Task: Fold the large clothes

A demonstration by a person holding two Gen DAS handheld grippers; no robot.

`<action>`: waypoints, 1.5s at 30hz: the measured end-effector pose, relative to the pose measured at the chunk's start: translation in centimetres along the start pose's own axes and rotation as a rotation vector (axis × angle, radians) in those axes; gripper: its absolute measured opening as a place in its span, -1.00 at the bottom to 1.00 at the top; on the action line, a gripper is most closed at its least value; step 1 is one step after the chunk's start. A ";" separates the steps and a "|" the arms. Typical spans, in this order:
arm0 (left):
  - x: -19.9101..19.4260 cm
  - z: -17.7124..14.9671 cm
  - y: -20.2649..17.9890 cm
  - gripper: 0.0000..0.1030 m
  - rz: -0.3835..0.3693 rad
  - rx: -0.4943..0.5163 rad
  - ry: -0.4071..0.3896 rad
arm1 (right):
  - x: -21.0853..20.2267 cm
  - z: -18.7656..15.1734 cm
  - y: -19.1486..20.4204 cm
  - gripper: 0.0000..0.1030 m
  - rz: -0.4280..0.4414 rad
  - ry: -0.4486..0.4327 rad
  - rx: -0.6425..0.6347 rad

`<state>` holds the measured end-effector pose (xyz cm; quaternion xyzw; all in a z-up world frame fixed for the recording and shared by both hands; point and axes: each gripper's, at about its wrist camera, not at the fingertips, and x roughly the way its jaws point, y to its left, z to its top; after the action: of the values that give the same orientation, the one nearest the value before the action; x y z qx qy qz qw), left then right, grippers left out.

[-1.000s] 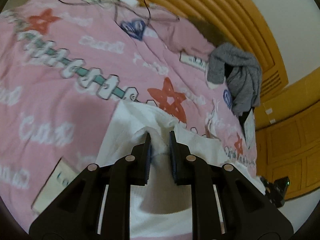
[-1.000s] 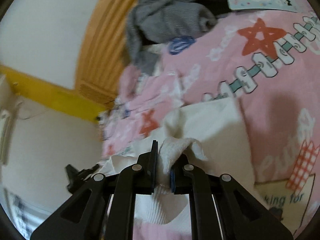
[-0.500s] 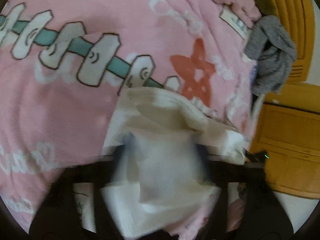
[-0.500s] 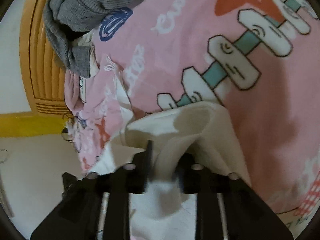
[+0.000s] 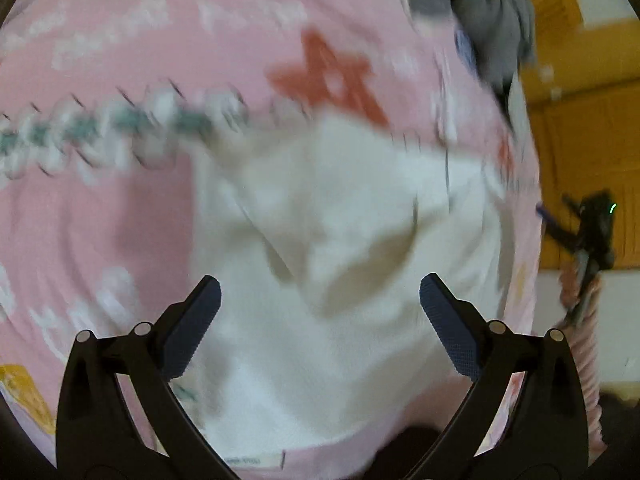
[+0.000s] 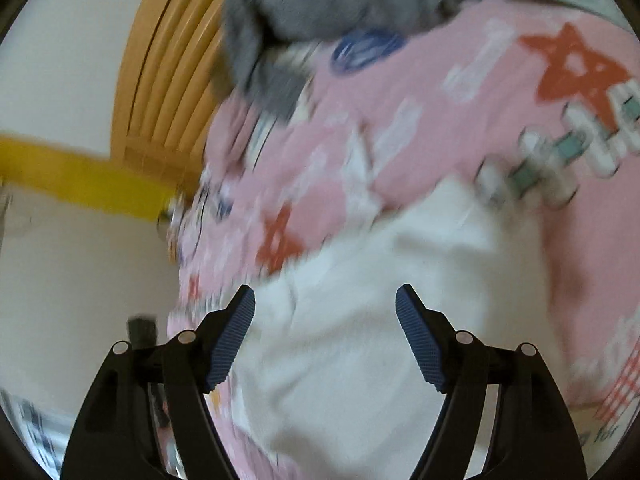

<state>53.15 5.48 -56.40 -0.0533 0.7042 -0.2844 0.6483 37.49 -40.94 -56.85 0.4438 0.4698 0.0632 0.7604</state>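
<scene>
A: What's nearest the cameras?

B: The left gripper, jaws spread wide with nothing pinched. The right gripper has its jaws opening, pads clear of any cloth.

A: And the garment?

B: The white garment lies rumpled on the pink blanket, below both grippers and near the blanket's edge. In the right view it sits loose, touched by neither pad.

A: Further off?

B: A grey garment is heaped at the blanket's far edge, against an orange headboard. Both views are blurred.
</scene>
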 end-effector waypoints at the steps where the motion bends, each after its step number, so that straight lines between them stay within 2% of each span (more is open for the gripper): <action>1: 1.2 -0.6 0.0 0.88 -0.008 -0.037 0.035 | 0.5 -1.1 0.4 0.38 0.006 0.023 -0.013; 3: 3.6 -1.3 0.7 0.88 -0.079 -0.180 0.075 | 1.7 -3.5 0.9 0.38 0.032 0.070 -0.031; 5: 4.9 -1.1 1.3 0.88 -0.136 -0.261 0.051 | 2.3 -5.4 1.2 0.38 0.054 0.102 -0.030; 8: 6.2 -0.4 2.4 0.83 -0.216 -0.356 -0.026 | 2.8 -7.4 1.0 0.38 0.069 0.124 -0.022; 9: 6.3 -0.3 2.6 0.39 -0.233 -0.376 -0.043 | 2.8 -7.8 1.0 0.38 0.072 0.131 -0.018; 10: 6.3 -0.2 2.7 0.06 -0.243 -0.395 -0.055 | 2.9 -8.1 0.8 0.38 0.073 0.133 -0.013; 11: 6.3 -0.3 2.9 -0.48 -0.219 -0.414 -0.057 | 2.9 -8.4 0.6 0.38 0.072 0.135 -0.007; 13: 5.9 -0.5 2.7 -0.62 -0.185 -0.403 -0.078 | 2.7 -8.8 0.0 0.38 0.077 0.136 0.006; 14: 5.6 -0.4 2.4 -0.89 -0.163 -0.387 -0.087 | 2.6 -9.1 -0.2 0.38 0.084 0.134 0.013; 16: 3.4 -0.6 1.7 -0.89 -0.071 -0.331 -0.184 | 2.4 -9.4 -0.4 0.38 0.094 0.124 0.022; 19: 0.4 -0.4 -0.3 -0.89 -0.003 -0.228 -0.324 | 2.0 -9.6 -0.6 0.38 0.103 0.097 0.022; 22: -2.8 0.2 -0.8 -0.89 0.012 -0.248 -0.464 | 2.3 -9.5 -0.2 0.37 0.077 0.077 -0.010; 25: -5.1 1.6 0.0 -0.89 0.056 -0.280 -0.561 | 2.5 -9.3 -0.2 0.36 0.107 0.059 0.004; 27: -5.5 3.7 0.7 -0.89 0.092 -0.272 -0.541 | 2.9 -9.0 0.0 0.36 0.106 0.066 -0.006; 29: -5.0 4.7 1.0 -0.89 0.033 -0.266 -0.469 | 3.2 -9.0 0.2 0.37 0.103 0.083 -0.023; 30: -4.3 4.9 0.5 -0.89 0.003 -0.234 -0.409 | 3.3 -9.1 0.2 0.37 0.108 0.092 -0.026; 32: -2.2 4.5 -1.1 -0.86 0.011 -0.160 -0.272 | 3.6 -9.6 -0.1 0.38 0.123 0.105 -0.016; 34: -0.3 3.5 -1.7 -0.87 0.013 -0.134 -0.166 | 3.9 -10.0 -0.4 0.38 0.128 0.114 -0.005; 35: 0.3 3.0 -1.8 -0.87 0.026 -0.136 -0.148 | 4.2 -10.3 -0.6 0.38 0.133 0.120 0.002; 37: 2.0 2.8 -1.6 -0.87 0.006 -0.169 -0.092 | 4.7 -10.6 -0.9 0.38 0.135 0.132 0.015; 41: 4.4 3.0 -0.4 -0.87 -0.031 -0.244 -0.028 | 5.3 -11.2 -0.9 0.38 0.144 0.149 0.022; 45: 4.6 2.2 -0.3 -0.87 -0.023 -0.247 -0.021 | 5.5 -11.7 -0.7 0.38 0.154 0.166 0.008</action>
<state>54.47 2.47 -60.29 -0.1438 0.7264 -0.2020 0.6410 31.25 -31.29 -62.89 0.4748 0.4959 0.1559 0.7102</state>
